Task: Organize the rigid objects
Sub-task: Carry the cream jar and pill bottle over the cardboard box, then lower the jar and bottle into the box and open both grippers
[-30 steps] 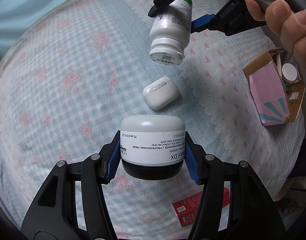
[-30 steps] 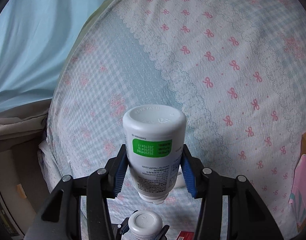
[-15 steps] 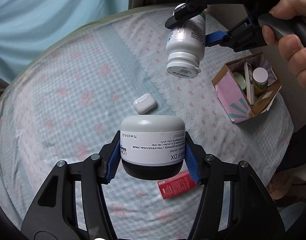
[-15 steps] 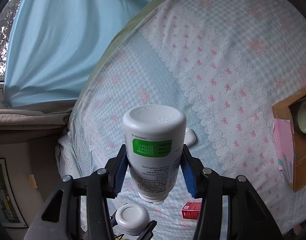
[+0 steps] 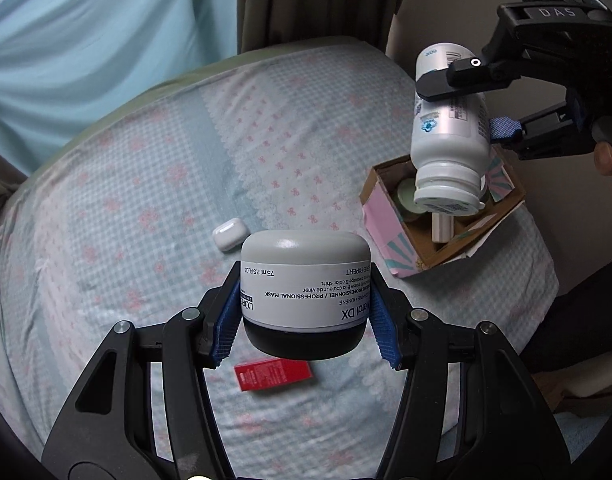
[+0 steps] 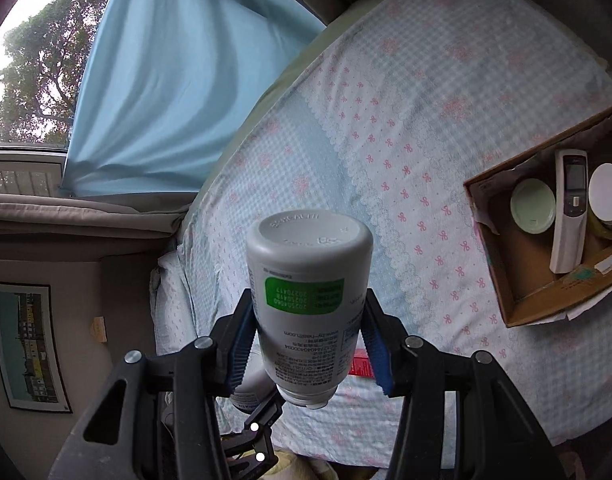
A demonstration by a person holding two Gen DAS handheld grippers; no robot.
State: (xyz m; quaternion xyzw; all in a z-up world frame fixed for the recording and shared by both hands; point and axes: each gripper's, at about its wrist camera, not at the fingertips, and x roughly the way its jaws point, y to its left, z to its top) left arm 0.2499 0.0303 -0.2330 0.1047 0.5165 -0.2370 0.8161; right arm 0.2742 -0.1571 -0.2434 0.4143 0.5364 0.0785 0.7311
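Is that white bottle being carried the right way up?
No, upside down: the white bottle, clamped in the right gripper, has its cap pointing down above the cardboard box.

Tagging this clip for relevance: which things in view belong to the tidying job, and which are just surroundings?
Job:
- grey-lidded jar, in left hand-held gripper
- white bottle, in right hand-held gripper
- cardboard box
- earbud case
- red packet

Surroundings:
- blue curtain
- framed picture

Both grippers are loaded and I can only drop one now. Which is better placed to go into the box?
Right. The right gripper holds the white bottle in front of the cardboard box in the left view; the left gripper holds its jar short of it.
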